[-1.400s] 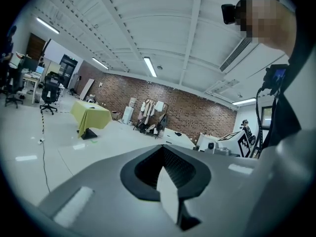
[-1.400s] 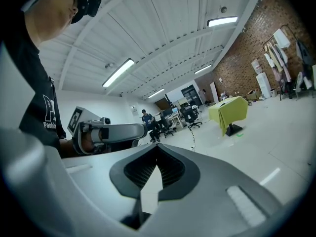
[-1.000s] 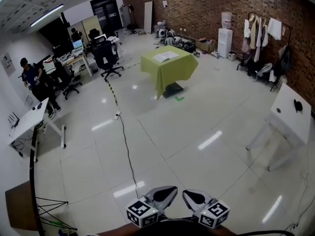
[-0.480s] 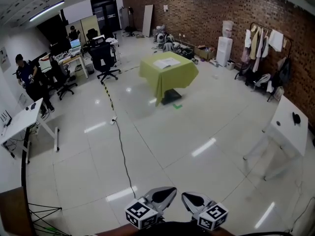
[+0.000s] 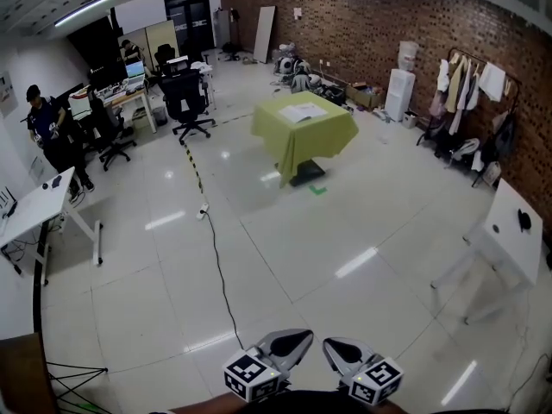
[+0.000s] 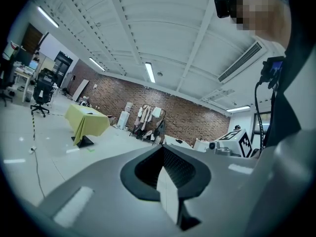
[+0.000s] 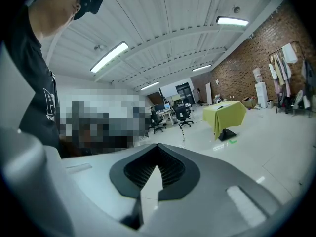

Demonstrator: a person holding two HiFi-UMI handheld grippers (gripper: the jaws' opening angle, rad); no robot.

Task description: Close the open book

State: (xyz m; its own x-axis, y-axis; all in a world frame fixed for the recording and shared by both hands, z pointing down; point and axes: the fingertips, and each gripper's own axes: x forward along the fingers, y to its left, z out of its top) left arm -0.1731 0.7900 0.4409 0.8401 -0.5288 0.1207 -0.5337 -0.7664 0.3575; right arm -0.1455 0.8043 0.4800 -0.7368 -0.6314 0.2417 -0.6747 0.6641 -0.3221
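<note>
**Head view.** The left gripper (image 5: pixel 287 344) and right gripper (image 5: pixel 343 350) are hanging low and close to the body, side by side, tips pointing ahead. Each is showing a single closed point. The book (image 5: pixel 299 111) is lying far ahead of both, open and flat on a table (image 5: pixel 332 132) draped in green cloth. Its spread seems to run crosswise to the grippers' line, slightly slanted. The spine is too small to make out, so I cannot tell which half should fold over. A cable (image 5: pixel 217 261) is trailing over the floor ahead and to the left of the left gripper.

**Left gripper view.** The jaws are pressing together at the tips with nothing between them. The table (image 6: pixel 88 123) is sitting well off, to the left of the jaw line.

**Right gripper view.** Here too the jaws are meeting at the tips and gripping nothing. The table (image 7: pixel 225 113) is standing far off to the right of the jaw line, and the book on it is only a pale patch.

**Risks, as I judge them.** The task is not yet under way, as the whole floor lies between the grippers and the book. Drifting left on the way could snag a foot on the cable. At the table, closed tips pushing on a page could slide the book or drag the loose cloth instead of turning the cover.
</note>
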